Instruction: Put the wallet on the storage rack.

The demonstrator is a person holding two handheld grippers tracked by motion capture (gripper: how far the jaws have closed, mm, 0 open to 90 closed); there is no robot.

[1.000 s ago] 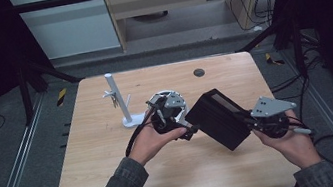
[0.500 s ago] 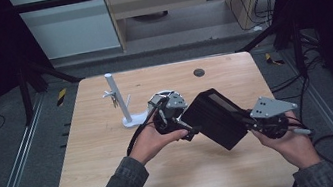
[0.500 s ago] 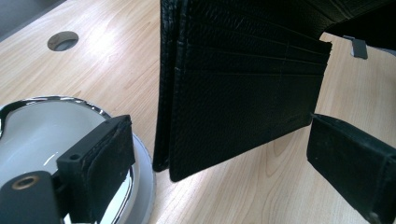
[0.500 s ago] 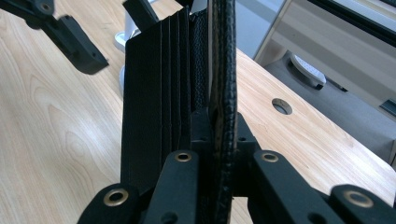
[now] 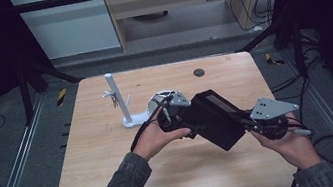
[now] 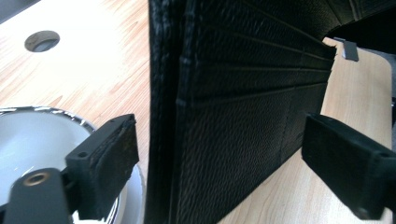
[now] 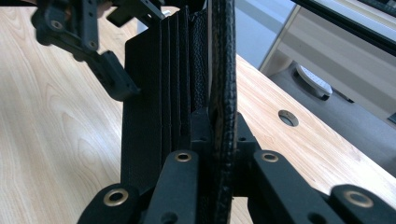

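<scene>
A black leather wallet (image 5: 214,119) hangs open above the wooden table (image 5: 106,174), held between both hands. My right gripper (image 5: 248,123) is shut on its near edge; in the right gripper view the pads clamp the thick outer fold (image 7: 219,126). My left gripper (image 5: 190,120) straddles the wallet's other end. In the left gripper view its jaws stand wide on either side of the card-slot panel (image 6: 233,116). They have just been closing a little, and the pads (image 6: 105,156) do not visibly press on the leather.
A white stand with an upright post (image 5: 120,101) is at the table's back left. Behind the left hand sits a white bowl with a chrome rim (image 5: 158,100). A round hole (image 5: 198,72) is near the far edge. Cables trail off to the right.
</scene>
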